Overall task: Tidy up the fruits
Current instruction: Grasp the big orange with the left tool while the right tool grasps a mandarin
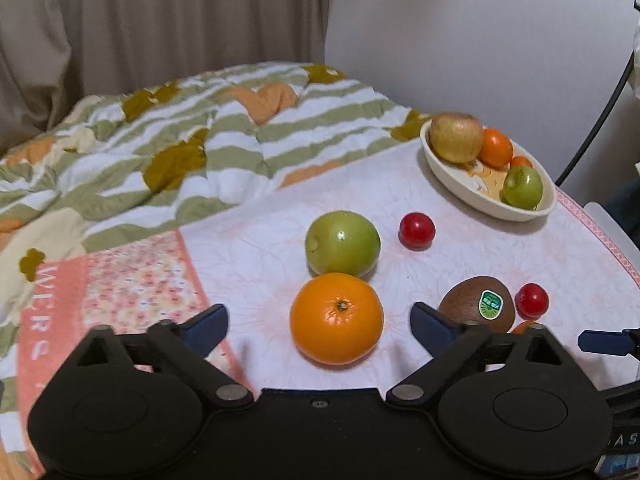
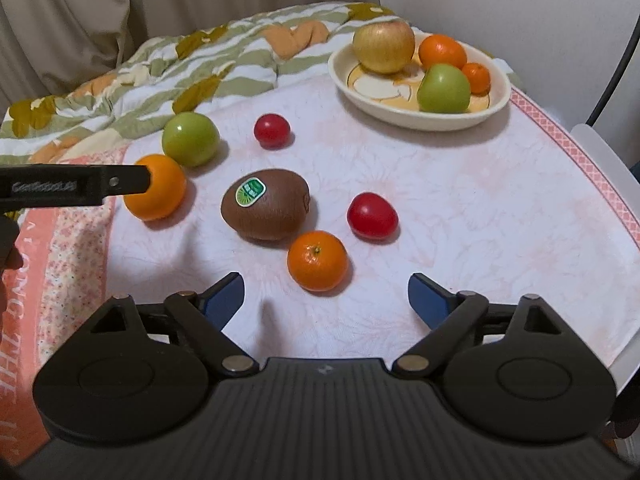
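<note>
My left gripper (image 1: 319,322) is open, its fingers on either side of a large orange (image 1: 337,319) on the cloth; I cannot tell if they touch it. Behind the orange sits a green apple (image 1: 342,242). A kiwi (image 1: 478,303) with a green sticker and two red tomatoes (image 1: 417,230) (image 1: 531,300) lie to the right. My right gripper (image 2: 326,296) is open and empty, just behind a small mandarin (image 2: 317,261). The kiwi (image 2: 265,203) and a tomato (image 2: 372,216) lie beyond it. A cream bowl (image 2: 404,114) at the back right holds a yellow apple (image 2: 384,47), a green apple, an orange and a mandarin.
A striped green and white quilt (image 1: 168,152) is bunched at the back left of the table. The pink-bordered table edge (image 2: 580,160) curves along the right, with a white chair part (image 2: 600,152) beyond it. A curtain and wall stand behind.
</note>
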Available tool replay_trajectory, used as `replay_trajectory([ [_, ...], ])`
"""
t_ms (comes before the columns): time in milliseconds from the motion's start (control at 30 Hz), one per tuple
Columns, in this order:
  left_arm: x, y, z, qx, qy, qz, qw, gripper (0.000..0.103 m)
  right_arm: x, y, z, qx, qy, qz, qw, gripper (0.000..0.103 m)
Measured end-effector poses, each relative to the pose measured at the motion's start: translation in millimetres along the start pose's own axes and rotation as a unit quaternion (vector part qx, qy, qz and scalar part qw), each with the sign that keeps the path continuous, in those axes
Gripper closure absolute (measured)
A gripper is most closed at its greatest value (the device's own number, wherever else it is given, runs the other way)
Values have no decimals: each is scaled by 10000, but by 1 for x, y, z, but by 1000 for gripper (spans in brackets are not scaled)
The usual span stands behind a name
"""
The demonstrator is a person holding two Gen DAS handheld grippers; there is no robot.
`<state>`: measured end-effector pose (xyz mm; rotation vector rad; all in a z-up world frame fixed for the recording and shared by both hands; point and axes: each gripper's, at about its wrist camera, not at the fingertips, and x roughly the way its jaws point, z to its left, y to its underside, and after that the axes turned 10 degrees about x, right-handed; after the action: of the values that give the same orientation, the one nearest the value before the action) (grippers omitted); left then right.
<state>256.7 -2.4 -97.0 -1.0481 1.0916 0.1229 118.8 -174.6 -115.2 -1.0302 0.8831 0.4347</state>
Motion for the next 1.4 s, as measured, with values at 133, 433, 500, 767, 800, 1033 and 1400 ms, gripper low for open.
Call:
replay_trajectory([
  [133,18,-2,-2,42,149,148,9998,17,9,-1,1,24,-2,89,10000,5],
  [433,32,-2,-5,174,268,281,9991,39,20,-5,5,-27,44,153,9999,21],
  [500,30,-1,-4,184,276,285,9990,39,22,-6,5,-41,50,148,9999,25],
  [767,22,8,-1,164,156,335,9992,39,24,-8,7,-111,26,107,9999,31],
  [800,21,9,-1,157,144,340,9992,39,24,-9,7,-129,21,91,9999,31],
  [1033,8,22,0,87,13,368,9993,39,25,-11,12,-341,-28,46,9994,50],
  [1400,-55,35,-13,-218,-355,-53,9991,39,-11,-8,10,-416,-116,-227,9988,50],
])
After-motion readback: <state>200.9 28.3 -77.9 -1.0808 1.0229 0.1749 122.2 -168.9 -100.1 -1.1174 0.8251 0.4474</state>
